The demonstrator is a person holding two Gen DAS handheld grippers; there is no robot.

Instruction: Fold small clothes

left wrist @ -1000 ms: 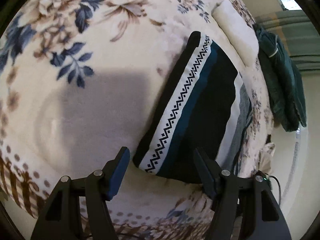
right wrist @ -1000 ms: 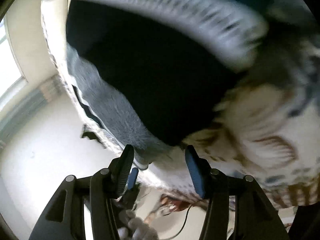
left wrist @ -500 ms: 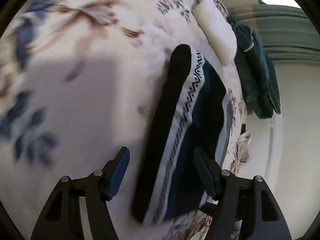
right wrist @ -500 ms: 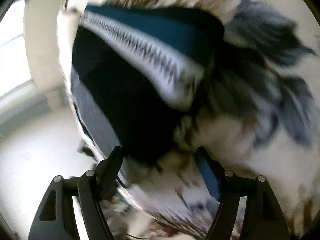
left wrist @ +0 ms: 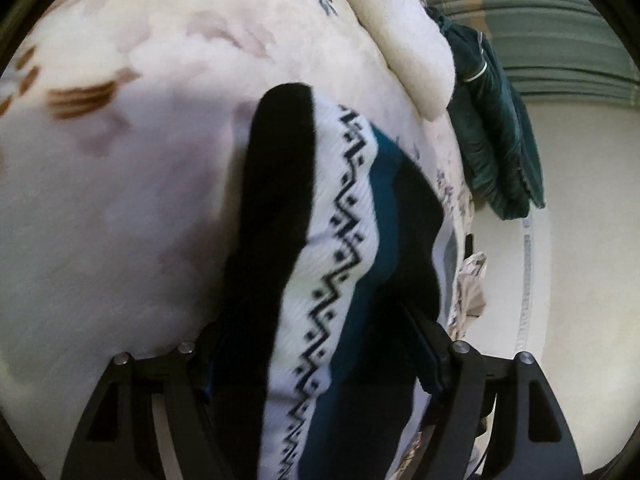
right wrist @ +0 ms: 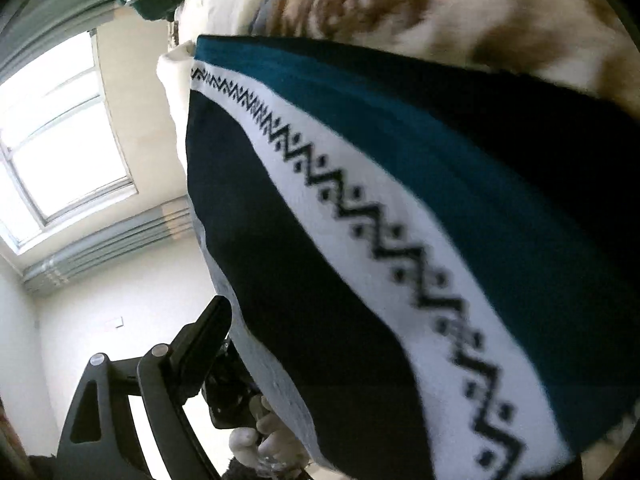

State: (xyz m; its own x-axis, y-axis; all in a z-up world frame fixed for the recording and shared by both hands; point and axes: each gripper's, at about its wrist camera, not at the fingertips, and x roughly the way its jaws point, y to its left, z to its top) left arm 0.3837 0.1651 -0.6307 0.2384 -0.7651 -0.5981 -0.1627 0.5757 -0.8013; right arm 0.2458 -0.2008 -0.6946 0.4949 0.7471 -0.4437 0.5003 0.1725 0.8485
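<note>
A folded knit sweater (left wrist: 340, 240), black, white with a black zigzag band, and teal, lies on a floral blanket (left wrist: 120, 200). My left gripper (left wrist: 320, 360) is open with its near end between the fingers; the left finger is mostly hidden by cloth. In the right wrist view the sweater (right wrist: 400, 240) fills the frame very close up. My right gripper shows only its left finger (right wrist: 200, 344), beside the sweater's grey edge; the right finger is hidden behind the cloth.
A cream pillow (left wrist: 404, 40) lies at the far edge of the bed. A dark green garment (left wrist: 496, 120) hangs beyond it. The bed edge drops off to the right. A window (right wrist: 60, 140) and bare wall show left.
Both grippers have moved in toward the sweater. It now sits between the left fingers and covers most of the right wrist view, hiding the right finger.
</note>
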